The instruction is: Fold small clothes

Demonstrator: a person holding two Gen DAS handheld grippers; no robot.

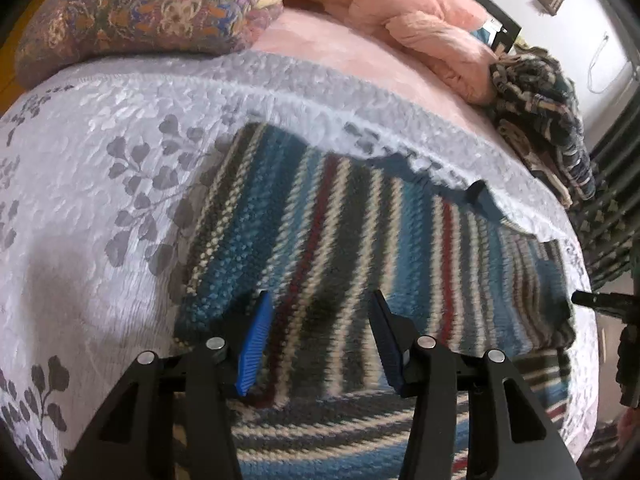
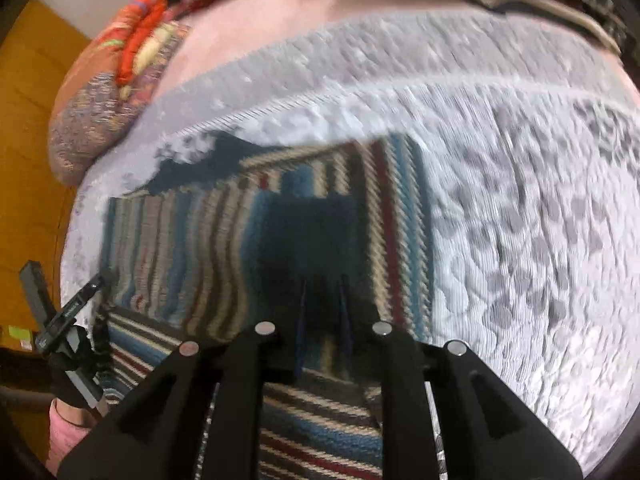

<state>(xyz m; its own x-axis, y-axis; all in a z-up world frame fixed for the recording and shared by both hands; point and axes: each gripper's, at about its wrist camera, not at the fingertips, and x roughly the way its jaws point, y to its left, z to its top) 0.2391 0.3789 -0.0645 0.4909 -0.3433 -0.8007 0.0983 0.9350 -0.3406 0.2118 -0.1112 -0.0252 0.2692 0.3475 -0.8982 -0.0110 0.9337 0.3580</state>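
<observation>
A striped knitted sweater (image 1: 360,240) in blue, grey, cream and dark red lies flat on the bedspread (image 1: 100,200). My left gripper (image 1: 322,320) hovers over its near edge, open, with nothing between its blue pads (image 1: 254,344). In the right wrist view the same sweater (image 2: 200,248) fills the middle, blurred. My right gripper (image 2: 322,316) is narrowed on a dark fold of the knit, its pads (image 2: 301,320) close together in shadow. A fingertip of the right gripper (image 1: 596,302) shows at the right edge of the left wrist view.
A patterned pillow (image 1: 152,12) and a pink blanket (image 1: 420,20) lie at the head of the bed. A dark heap of knitted clothes (image 1: 548,120) sits at the right. The left gripper's body (image 2: 64,320) and a pink sleeve (image 2: 66,436) show beside the wooden floor (image 2: 28,120).
</observation>
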